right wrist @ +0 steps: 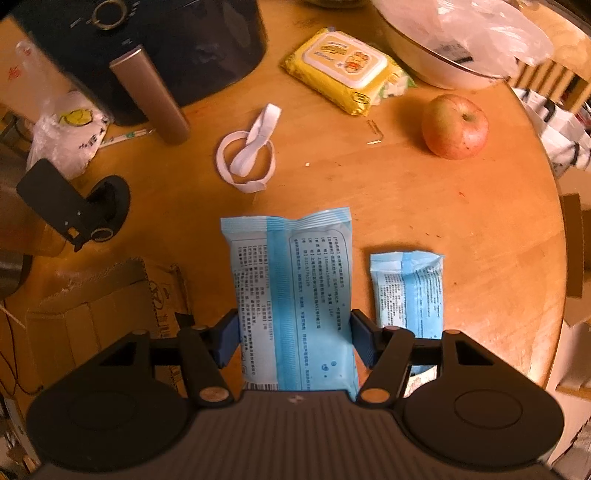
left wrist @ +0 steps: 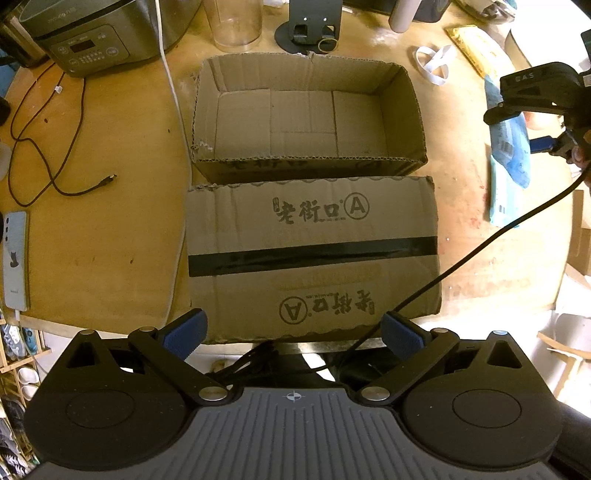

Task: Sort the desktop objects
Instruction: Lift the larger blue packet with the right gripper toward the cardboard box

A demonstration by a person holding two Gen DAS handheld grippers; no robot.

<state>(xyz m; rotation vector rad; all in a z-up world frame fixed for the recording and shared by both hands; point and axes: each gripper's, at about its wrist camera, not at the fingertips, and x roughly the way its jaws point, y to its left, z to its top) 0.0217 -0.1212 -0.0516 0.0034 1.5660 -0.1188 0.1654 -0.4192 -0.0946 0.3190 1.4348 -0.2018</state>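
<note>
My right gripper (right wrist: 293, 338) has its jaws around a large blue packet (right wrist: 291, 288), pads touching both sides. A smaller blue packet (right wrist: 406, 291) lies just right of it. An apple (right wrist: 454, 125), a yellow wet-wipes pack (right wrist: 343, 68) and a white band (right wrist: 247, 155) lie farther off. My left gripper (left wrist: 293, 336) is open and empty at the table's near edge, in front of a closed cardboard box (left wrist: 312, 258). An open empty cardboard box (left wrist: 308, 118) stands behind it. The right gripper (left wrist: 535, 99) shows at the right of the left wrist view over the blue packets (left wrist: 508, 162).
A rice cooker (left wrist: 99, 33), a clear cup (left wrist: 236, 22), a black stand (left wrist: 308, 26), a phone (left wrist: 16, 258) and a loose cable (left wrist: 48, 147) surround the boxes. An air fryer (right wrist: 147, 48) and a white bowl (right wrist: 443, 66) sit at the back.
</note>
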